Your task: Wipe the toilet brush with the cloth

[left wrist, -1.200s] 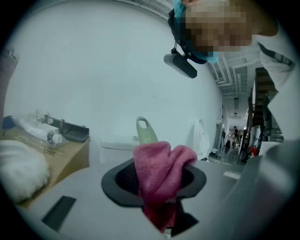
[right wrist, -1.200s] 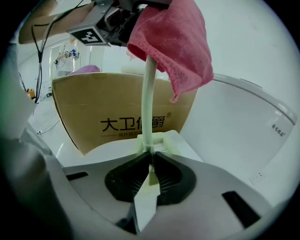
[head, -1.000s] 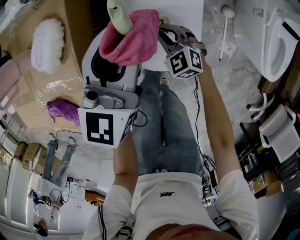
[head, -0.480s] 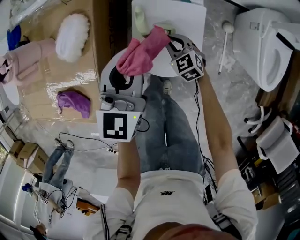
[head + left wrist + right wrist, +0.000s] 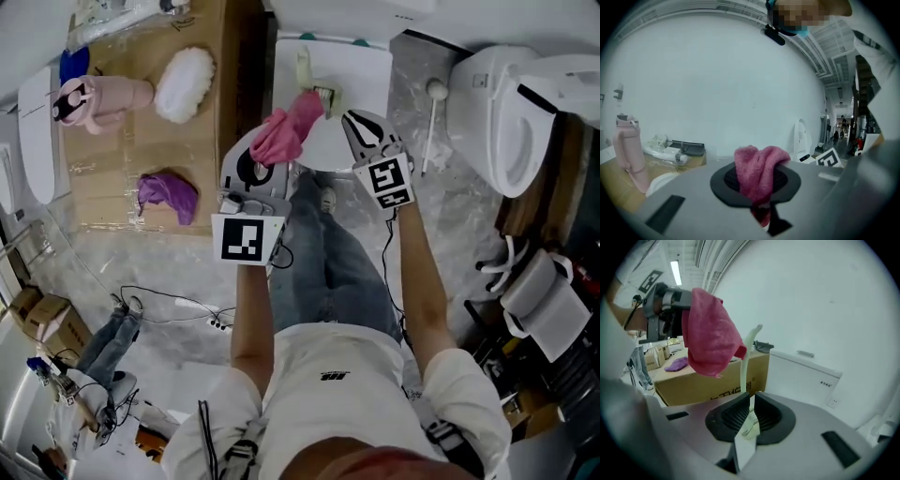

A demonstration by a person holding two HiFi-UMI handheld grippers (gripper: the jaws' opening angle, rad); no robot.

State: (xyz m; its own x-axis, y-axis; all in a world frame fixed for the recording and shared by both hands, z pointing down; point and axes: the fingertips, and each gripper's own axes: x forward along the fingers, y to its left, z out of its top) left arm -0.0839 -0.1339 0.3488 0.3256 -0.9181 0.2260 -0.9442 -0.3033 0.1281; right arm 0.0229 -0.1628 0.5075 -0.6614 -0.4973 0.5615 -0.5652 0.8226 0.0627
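Across the whole head view, a pale marbled floor [image 5: 450, 216]. At the upper right, a white toilet [image 5: 506, 112], seen from above. At the upper left, a broad cardboard box [image 5: 112, 178]. Beside it at top centre, a white cabinet [image 5: 361, 66]. Below these, a person [image 5: 328, 375] in a white shirt and jeans, both forearms stretched toward the cabinet.

In the left hand, the left gripper [image 5: 274, 155], marker cube toward the camera. Jaws just drawn in and now clenched on a pink cloth [image 5: 289, 133]. In the left gripper view, that cloth [image 5: 759, 171] bunched over the closed jaws and trailing down between them.

In the right hand, the right gripper [image 5: 330, 103], jaws clamped on the pale green stem of the toilet brush [image 5: 304, 71]. In the right gripper view, the stem [image 5: 744, 363] pinched between the two ribbed jaws and rising away from them. Up at its top, the cloth [image 5: 710, 333], just beside or against it; contact not to be told.

On the cardboard box, well apart from both grippers: a pink bottle [image 5: 103, 94], a white fluffy pad [image 5: 185, 70], a crumpled purple cloth [image 5: 169, 194].
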